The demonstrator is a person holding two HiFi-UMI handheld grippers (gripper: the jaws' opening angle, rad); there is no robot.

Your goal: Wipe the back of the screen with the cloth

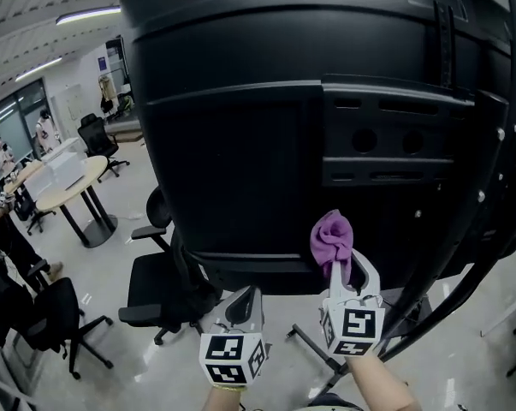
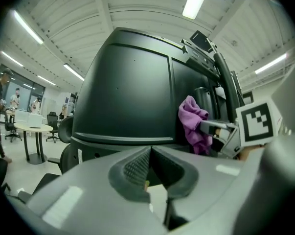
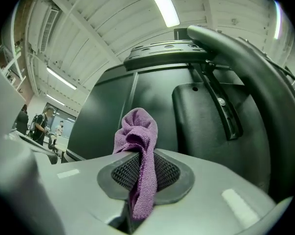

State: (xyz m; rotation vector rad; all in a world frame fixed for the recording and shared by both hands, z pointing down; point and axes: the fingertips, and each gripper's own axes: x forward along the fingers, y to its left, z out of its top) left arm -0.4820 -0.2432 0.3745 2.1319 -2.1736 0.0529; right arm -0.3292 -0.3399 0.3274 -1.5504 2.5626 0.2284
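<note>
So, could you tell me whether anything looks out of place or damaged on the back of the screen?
Nothing looks damaged or spilled on the screen. The only oddity is the purple cloth: it is bunched into a wad in the right hand-held gripper, not spread flat for wiping.

Chair (image 1: 151, 285), round table (image 1: 69, 178) on floor (image 1: 103, 264)

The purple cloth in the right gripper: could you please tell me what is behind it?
Behind the cloth stands the screen's black back panel; the patch the cloth covers cannot be seen.
</note>
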